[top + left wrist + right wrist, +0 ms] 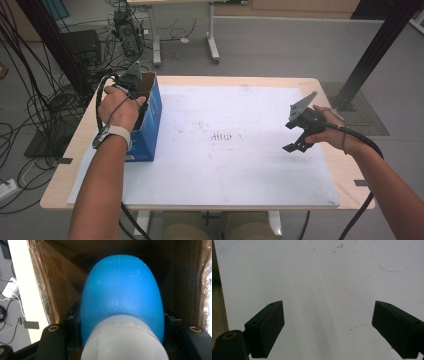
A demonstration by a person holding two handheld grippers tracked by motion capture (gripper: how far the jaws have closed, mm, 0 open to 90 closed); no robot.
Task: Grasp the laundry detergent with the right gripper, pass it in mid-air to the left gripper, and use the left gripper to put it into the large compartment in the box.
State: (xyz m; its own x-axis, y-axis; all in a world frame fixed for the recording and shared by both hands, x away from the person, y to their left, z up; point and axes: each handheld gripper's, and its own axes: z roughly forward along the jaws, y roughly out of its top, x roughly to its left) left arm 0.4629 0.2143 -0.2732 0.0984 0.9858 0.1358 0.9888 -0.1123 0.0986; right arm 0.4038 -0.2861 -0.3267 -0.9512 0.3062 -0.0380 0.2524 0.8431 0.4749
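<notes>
The blue bottle (121,297) is pinched by the left claw (122,327) inside the box (150,117) for lifting or placing; the right claw (329,332) is held spread over the worktop (225,150), waiting.

Black hand-held gripper (298,141) (cable trailing).

Blue-and-white bottle (121,292), blue box (150,122), black tongs (327,330)

Lab or workshop room, grey floor, tangled black cables (35,107), computer tower (126,35) on floor, adjustable desk legs (212,45)
</notes>
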